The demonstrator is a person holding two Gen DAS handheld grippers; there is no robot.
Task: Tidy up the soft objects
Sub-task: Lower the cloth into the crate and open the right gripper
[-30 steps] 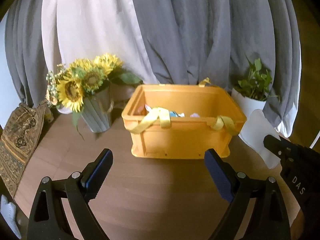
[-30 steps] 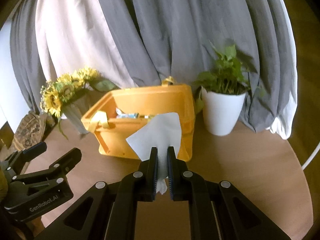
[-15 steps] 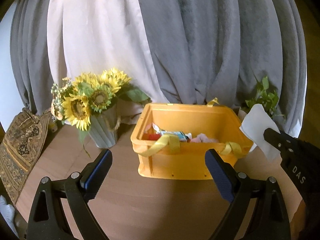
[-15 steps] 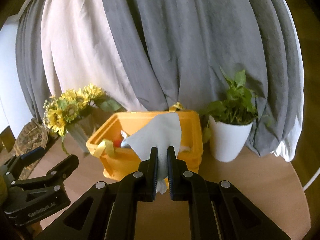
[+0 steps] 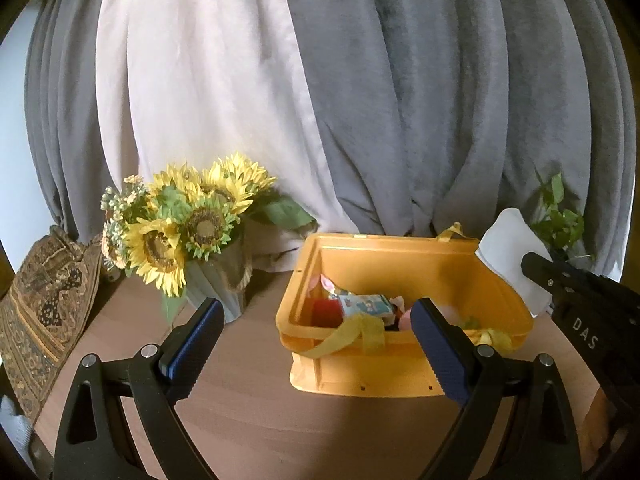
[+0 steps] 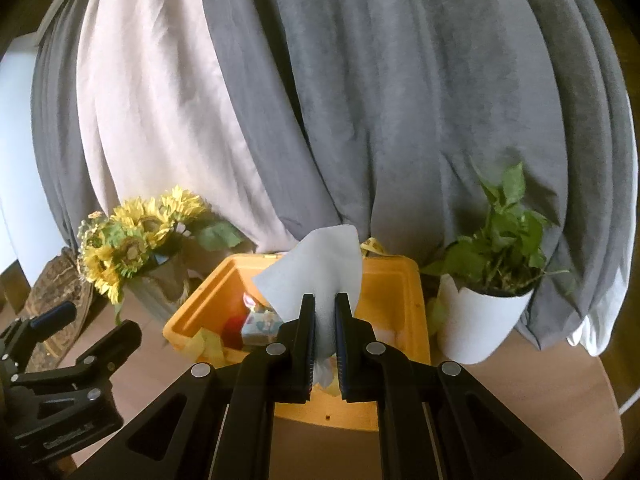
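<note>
The right claw [image 6: 323, 344] grips a white tissue [image 6: 316, 268] above the yellow bin [image 6: 404, 292] for dropping in; the left claw [image 5: 316, 344] waits released.

A smooth, matt orange plastic crate [image 5: 404, 376] sits on a wood-grain table [image 5: 248, 400] with a dull, even finish. Limp yellow fabric straps [image 5: 352, 336] drape over its front rim. A thin, matt white tissue [image 6: 320, 268], soft and lightly creased, is pinched in the right gripper [image 6: 323, 344], whose black arms look like matt plastic set with bright metal rivets. The left gripper [image 5: 316, 344] carries ribbed dark-blue pads [image 5: 436, 344]. Behind hang heavy grey curtains [image 5: 420, 100] and a paler cloth panel [image 5: 200, 92], both soft and matt. The plant pot [image 6: 476, 328] is smooth white with a slight sheen.
</note>
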